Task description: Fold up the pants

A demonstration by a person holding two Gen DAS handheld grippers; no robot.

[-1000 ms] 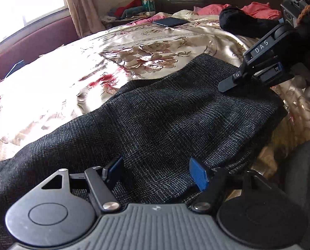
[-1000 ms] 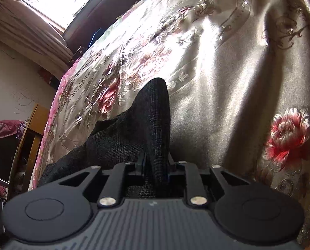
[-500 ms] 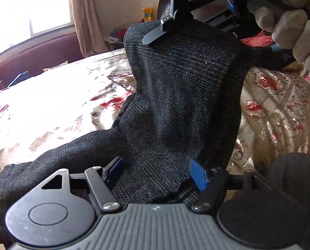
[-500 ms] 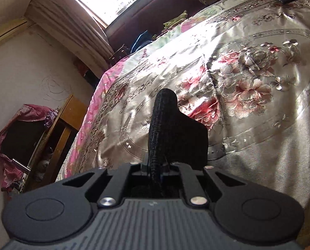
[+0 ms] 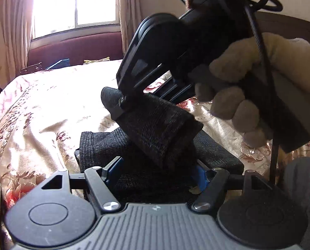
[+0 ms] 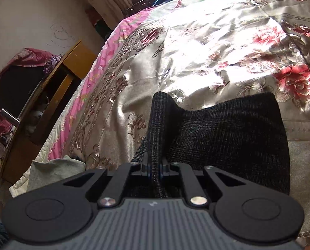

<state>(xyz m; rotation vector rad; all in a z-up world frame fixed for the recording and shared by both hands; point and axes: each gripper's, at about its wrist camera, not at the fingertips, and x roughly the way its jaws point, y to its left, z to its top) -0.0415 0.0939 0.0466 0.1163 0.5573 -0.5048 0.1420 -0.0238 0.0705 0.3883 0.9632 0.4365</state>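
Dark grey woven pants (image 5: 105, 148) lie on the floral bedspread. My right gripper (image 6: 155, 166) is shut on a fold of the pants (image 6: 227, 137), holding that end over the lower layer. In the left wrist view the right gripper (image 5: 121, 106) comes in from above with the cloth hanging from it. My left gripper (image 5: 157, 170) is open, its blue pads (image 5: 113, 166) on either side of the pants' near edge, resting on the cloth.
The satin floral bedspread (image 6: 217, 41) covers the bed. A wooden cabinet (image 6: 51, 95) with pink cloth stands beyond the bed's edge. A window and dark red bench (image 5: 76, 48) are at the far side. A grey cloth (image 6: 55, 170) lies near the edge.
My right gripper has carried the pants end up and over toward my left gripper, folding it onto the lower layer. My left gripper stayed open over the near edge.
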